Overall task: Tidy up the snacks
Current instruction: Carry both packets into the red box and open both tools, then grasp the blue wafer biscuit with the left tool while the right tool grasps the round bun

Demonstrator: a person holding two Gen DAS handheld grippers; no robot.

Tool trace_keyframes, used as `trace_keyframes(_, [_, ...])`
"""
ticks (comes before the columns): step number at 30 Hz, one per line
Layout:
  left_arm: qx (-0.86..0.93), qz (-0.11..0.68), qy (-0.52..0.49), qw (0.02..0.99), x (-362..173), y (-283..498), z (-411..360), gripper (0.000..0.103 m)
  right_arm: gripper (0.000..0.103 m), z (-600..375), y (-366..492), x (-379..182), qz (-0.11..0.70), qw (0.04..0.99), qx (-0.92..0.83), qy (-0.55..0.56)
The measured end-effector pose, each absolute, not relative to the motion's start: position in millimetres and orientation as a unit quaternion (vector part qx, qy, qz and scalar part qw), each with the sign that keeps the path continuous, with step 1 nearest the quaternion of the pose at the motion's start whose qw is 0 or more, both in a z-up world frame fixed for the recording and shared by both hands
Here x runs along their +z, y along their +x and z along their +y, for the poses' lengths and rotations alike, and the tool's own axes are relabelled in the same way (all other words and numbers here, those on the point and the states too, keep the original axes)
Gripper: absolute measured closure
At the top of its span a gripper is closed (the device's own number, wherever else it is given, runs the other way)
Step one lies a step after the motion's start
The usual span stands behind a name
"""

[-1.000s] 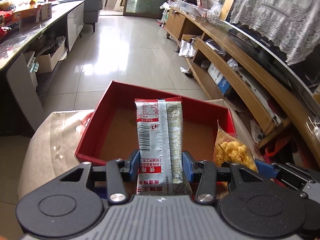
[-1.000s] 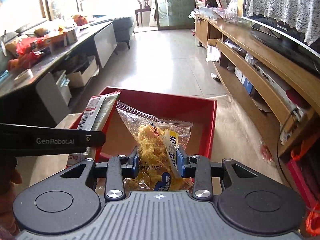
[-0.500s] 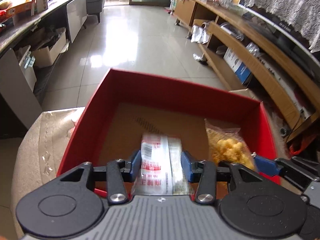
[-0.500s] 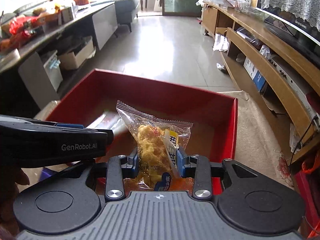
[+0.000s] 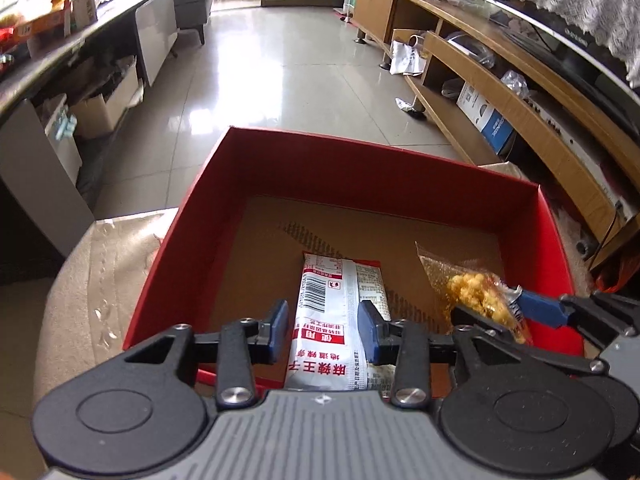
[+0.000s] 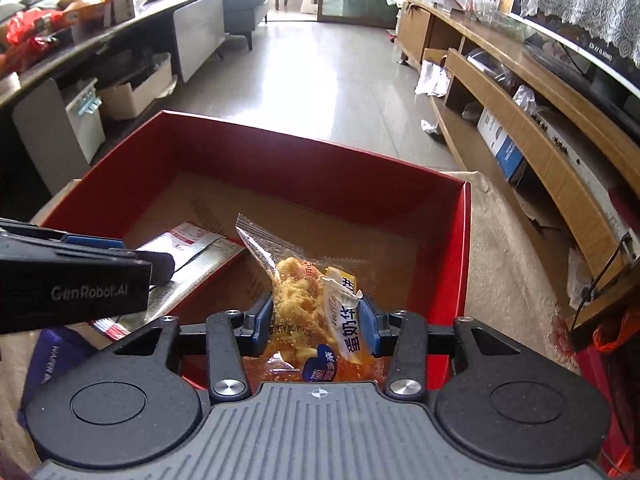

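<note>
**A:** How do the tongs stand? The left gripper (image 5: 324, 330) first.

**B:** Narrow, pinching the near end of the silver packet (image 5: 332, 312). The packet's far end slopes down onto the floor of the red box (image 5: 360, 168), about midway between the box's side walls and close to its near wall.

**A:** And the right gripper (image 6: 316, 318)?

**B:** Its jaws have just been opening a little. The clear bag of yellow snack (image 6: 304, 300) sits between them and touches both pads. It is inside the box too, on the side of the box's right wall, just beside the packet.

**A:** So this is the release, I'd judge. How to do it well?

**B:** Let both go low over the box floor so nothing bounces. Open the left jaws fully before lifting, or the packet may drag out over the near wall. Keep the bag off the packet so the two lie side by side.
</note>
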State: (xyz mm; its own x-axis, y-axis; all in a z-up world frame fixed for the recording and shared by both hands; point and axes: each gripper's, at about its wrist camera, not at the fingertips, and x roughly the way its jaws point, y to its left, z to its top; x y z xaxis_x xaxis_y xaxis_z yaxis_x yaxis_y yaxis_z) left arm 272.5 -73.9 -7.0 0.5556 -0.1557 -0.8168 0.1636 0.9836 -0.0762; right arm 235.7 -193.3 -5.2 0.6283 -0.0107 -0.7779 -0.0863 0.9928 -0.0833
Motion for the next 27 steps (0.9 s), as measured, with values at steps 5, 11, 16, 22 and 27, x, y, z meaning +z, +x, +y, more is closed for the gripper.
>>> trace_keyframes(5, [-0.077,0.454,0.013,0.888,-13,280,-77,0.064,0.046,-190,241,-7,0.425,0.902,0.013,-0.069])
trace_keyframes(11, [-0.073,0.446,-0.015,0.892,-1,278,-65,0.065,0.029,-189,235,9,0.397,0.914,0.012,-0.076])
trace_keyframes(16, [-0.079,0.441,-0.020,0.894,14,268,-56,0.065,0.028,-192,225,22,0.382,0.922,0.005,-0.067])
trace_keyframes(22, [-0.089,0.445,-0.023,0.891,24,248,-35,0.064,0.028,-192,203,34,0.384,0.921,0.005,-0.058])
trace_keyframes(27, [-0.093,0.461,-0.028,0.882,23,220,-11,0.061,0.028,-177,176,34,0.398,0.915,0.027,-0.059])
